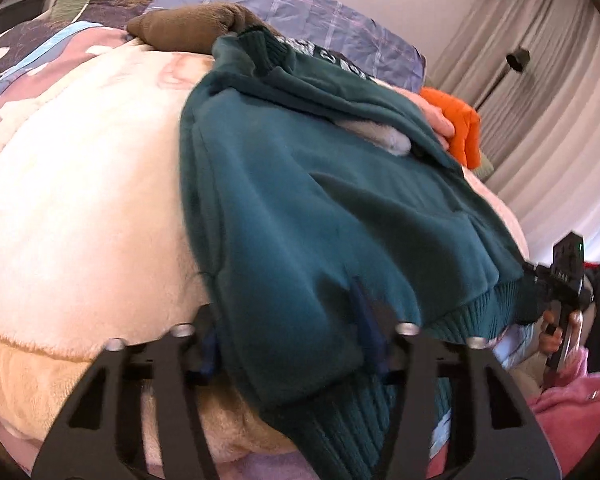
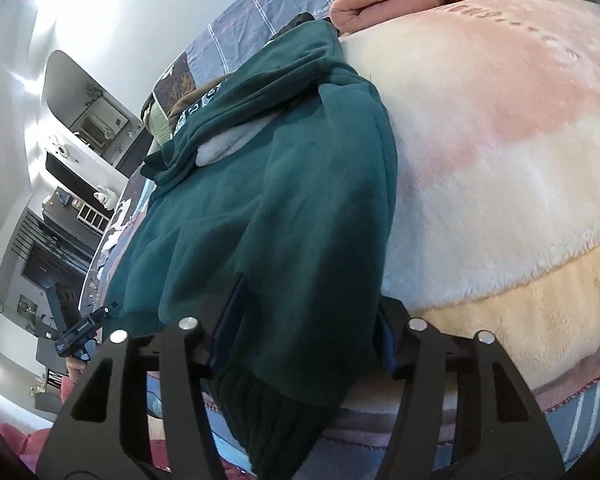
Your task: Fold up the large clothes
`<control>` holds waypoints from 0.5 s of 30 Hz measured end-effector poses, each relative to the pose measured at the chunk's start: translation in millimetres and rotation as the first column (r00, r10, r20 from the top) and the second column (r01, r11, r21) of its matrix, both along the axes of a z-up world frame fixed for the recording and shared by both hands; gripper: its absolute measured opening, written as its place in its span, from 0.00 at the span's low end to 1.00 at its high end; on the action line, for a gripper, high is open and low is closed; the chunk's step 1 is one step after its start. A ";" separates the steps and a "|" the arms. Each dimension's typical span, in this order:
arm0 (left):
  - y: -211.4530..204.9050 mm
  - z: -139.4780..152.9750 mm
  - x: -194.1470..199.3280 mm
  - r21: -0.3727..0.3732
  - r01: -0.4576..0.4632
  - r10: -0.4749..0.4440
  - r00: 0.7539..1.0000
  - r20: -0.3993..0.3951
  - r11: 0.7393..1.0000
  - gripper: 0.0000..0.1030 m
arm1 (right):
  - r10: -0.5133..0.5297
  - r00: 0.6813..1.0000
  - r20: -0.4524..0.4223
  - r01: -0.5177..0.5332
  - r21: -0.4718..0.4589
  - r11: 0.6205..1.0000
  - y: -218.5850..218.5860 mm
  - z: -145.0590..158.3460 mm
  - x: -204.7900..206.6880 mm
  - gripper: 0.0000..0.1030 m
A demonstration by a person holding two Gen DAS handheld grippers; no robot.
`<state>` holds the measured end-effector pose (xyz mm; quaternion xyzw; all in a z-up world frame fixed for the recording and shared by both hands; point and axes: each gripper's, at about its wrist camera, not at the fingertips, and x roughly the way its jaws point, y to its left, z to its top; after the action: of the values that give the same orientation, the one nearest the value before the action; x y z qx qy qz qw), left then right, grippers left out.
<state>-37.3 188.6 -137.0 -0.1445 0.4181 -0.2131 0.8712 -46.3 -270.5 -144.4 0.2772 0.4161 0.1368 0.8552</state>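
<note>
1. A dark green sweatshirt (image 1: 300, 200) lies spread on a fluffy cream and pink blanket (image 1: 84, 184) that covers the bed, its ribbed hem toward the cameras and its neck end away from them.
2. The left gripper (image 1: 290, 340) sits at one hem corner, with green fabric bunched between its blue-padded fingers (image 1: 362, 312); the fingers stand fairly wide apart, with the cloth between them.
3. The right gripper (image 2: 308, 328) sits at the other hem corner, where a thick fold of the sweatshirt (image 2: 284, 200) fills the gap between its fingers (image 2: 232, 320), which also stand fairly wide.
4. A pale grey lining (image 1: 384, 136) shows where the upper layer of the sweatshirt has folded open.
5. White lettering (image 1: 328, 56) runs across the far part of the garment.
6. A brown garment (image 1: 188, 28) lies beyond the sweatshirt's far end.
7. An orange garment (image 1: 462, 128) lies on the blanket, on the right in the left wrist view.
8. A purple checked sheet (image 1: 300, 4) covers the head of the bed.
9. Pale curtains (image 1: 540, 80) hang at the right in the left wrist view.
</note>
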 end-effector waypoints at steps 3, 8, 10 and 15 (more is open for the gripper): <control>-1.9 17.6 0.3 -0.020 -0.003 0.004 0.998 0.056 1.000 0.27 | 0.007 0.999 0.052 -0.008 0.012 1.000 3.6 15.4 4.2 0.38; 10.7 46.6 3.0 -0.105 -0.044 0.061 0.985 0.159 0.994 0.25 | -0.029 0.989 0.144 0.004 0.170 0.985 -18.6 39.6 8.9 0.30; 7.1 43.1 3.9 -0.089 -0.043 0.055 0.988 0.145 0.995 0.26 | -0.026 0.994 0.110 0.014 0.105 0.994 -16.9 36.3 9.8 0.34; 0.1 14.4 -1.7 0.017 -0.034 0.033 0.998 0.061 0.999 0.47 | -0.010 0.999 -0.037 0.010 0.011 1.000 -7.9 0.0 3.5 0.68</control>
<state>-39.0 188.8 -122.6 -0.1370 0.3907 -0.1988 0.8883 -42.8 -278.4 -144.5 0.2864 0.4297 0.1295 0.8465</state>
